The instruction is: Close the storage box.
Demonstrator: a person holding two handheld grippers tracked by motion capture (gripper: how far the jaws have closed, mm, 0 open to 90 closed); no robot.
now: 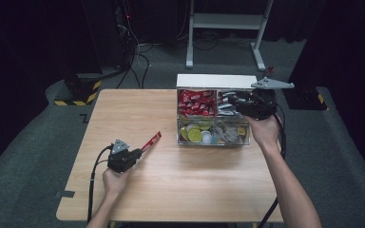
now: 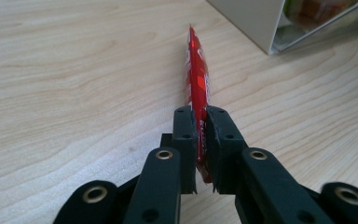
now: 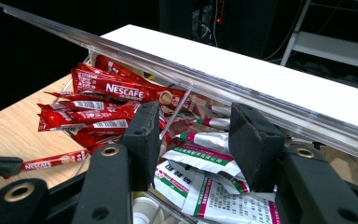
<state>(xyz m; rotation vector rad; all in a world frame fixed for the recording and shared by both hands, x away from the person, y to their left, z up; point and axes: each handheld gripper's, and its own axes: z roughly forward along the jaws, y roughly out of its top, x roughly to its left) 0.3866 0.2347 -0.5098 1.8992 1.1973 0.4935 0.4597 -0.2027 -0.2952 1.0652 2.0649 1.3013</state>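
The left tongs [image 1: 141, 151] are clenched on one red sachet [image 1: 151, 141], which they hold by its near end above the wooden surface [image 1: 180, 185], left of the clear box [image 1: 213, 141]. In the left gripper view the sachet [image 2: 197, 79] stands on its edge between the jaws, and its lower end is hidden behind them.

The right tongs [image 1: 232, 101] are released, with the jaws wide apart, and they hang over the back right compartment of the box. In the right gripper view the jaws cover part of the white and green sachets [image 3: 200, 158] below them, so I cannot count these.

The box has four compartments. The back left one holds a heap of red sachets [image 3: 107, 100]; they overlap too much for a sure count. The two front compartments hold round yellow and pale things [image 1: 195, 134], too small to name. A clear lid [image 3: 182, 74] stands open along the back of the box.

On the floor behind the surface stand a white frame [image 1: 225, 23] and some cables [image 1: 135, 61].
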